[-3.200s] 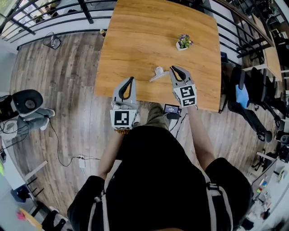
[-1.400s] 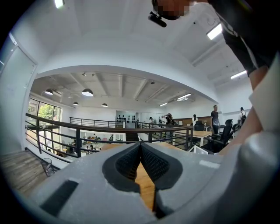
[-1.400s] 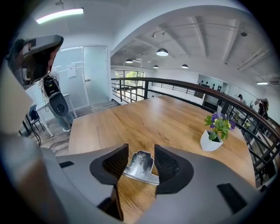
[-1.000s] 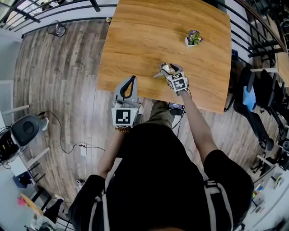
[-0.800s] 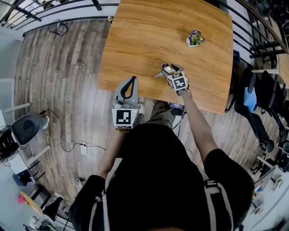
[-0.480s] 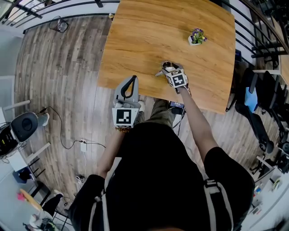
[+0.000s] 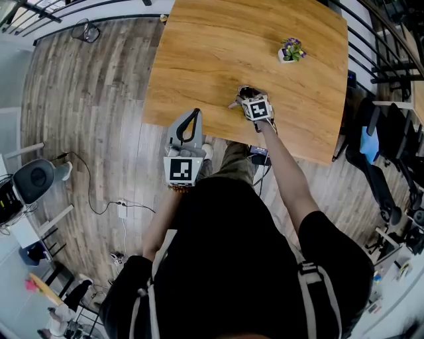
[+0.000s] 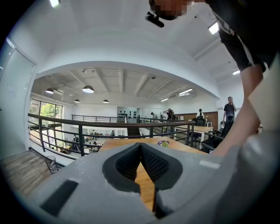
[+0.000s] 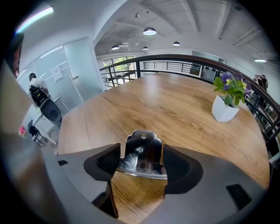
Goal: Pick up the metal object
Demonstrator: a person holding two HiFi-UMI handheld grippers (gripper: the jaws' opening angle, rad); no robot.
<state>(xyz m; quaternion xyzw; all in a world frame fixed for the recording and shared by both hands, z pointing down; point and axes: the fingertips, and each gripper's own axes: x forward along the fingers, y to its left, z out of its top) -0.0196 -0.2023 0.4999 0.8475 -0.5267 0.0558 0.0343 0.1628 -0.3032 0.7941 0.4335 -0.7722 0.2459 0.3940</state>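
Observation:
A shiny metal object [image 9: 142, 148] with a small hole at its far end lies on the wooden table [image 7: 218, 46] near the front edge. My right gripper [image 9: 141, 165] points steeply down over it. Its jaws have just been opening and now stand wide, one on each side of the metal piece, without squeezing it. In the head view the right gripper [image 7: 244, 94] covers most of the metal object [image 7: 233, 104]. My left gripper [image 7: 191, 118] hovers at the table's front edge, left of the object. Seen in its own view, the left gripper [image 8: 140, 146] is shut and holds nothing.
A small white pot with purple flowers [image 7: 290, 51] stands at the table's back right, also seen as the pot [image 9: 226, 103] ahead of the right gripper. A black railing [image 7: 40, 16] runs behind the table. Office chairs [image 7: 371, 145] stand to the right.
My right gripper has come down over the metal object, closer to the table, and its jaws have spread wider. The left gripper has stayed in place.

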